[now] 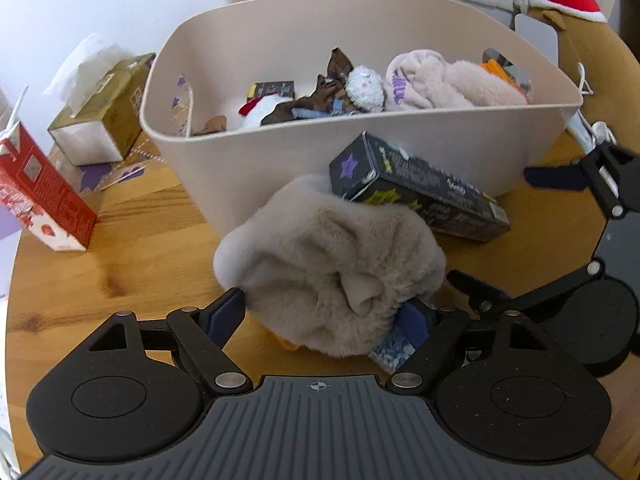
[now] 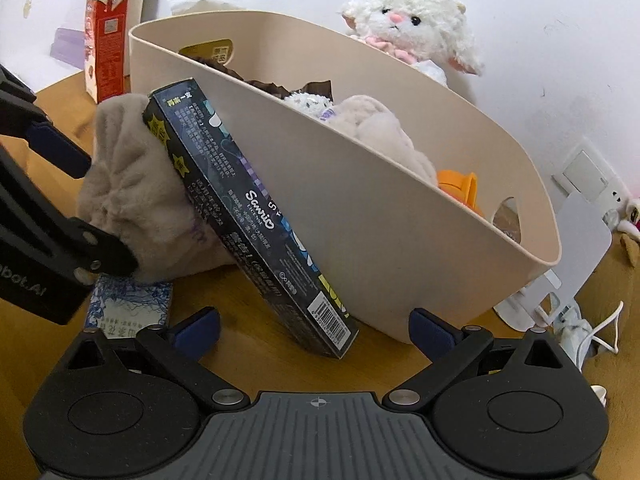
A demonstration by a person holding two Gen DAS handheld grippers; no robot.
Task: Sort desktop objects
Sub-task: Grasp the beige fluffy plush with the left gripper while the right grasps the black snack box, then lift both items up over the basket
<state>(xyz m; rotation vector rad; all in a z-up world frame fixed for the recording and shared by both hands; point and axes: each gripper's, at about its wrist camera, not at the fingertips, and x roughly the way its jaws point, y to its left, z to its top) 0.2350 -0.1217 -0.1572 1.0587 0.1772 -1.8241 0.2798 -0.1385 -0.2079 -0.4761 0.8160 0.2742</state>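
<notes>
A beige plush (image 1: 332,264) lies on the wooden table (image 1: 140,240) in front of the cream bin (image 1: 280,160). My left gripper (image 1: 320,314) is shut on it, a blue pad pressed into each side. A long black box (image 1: 420,188) leans on the plush and against the bin wall. In the right wrist view the same box (image 2: 248,216) slants down toward my right gripper (image 2: 314,330), which stands open with the box's barcode end between its fingers, apart from both pads. The bin (image 2: 400,220) holds several soft toys and small items.
A red carton (image 1: 44,200) and a tissue box (image 1: 104,120) stand left of the bin. A blue-and-white packet (image 2: 128,304) lies under the plush. A white lamb toy (image 2: 412,24) sits behind the bin. White cables (image 2: 580,320) lie at the right.
</notes>
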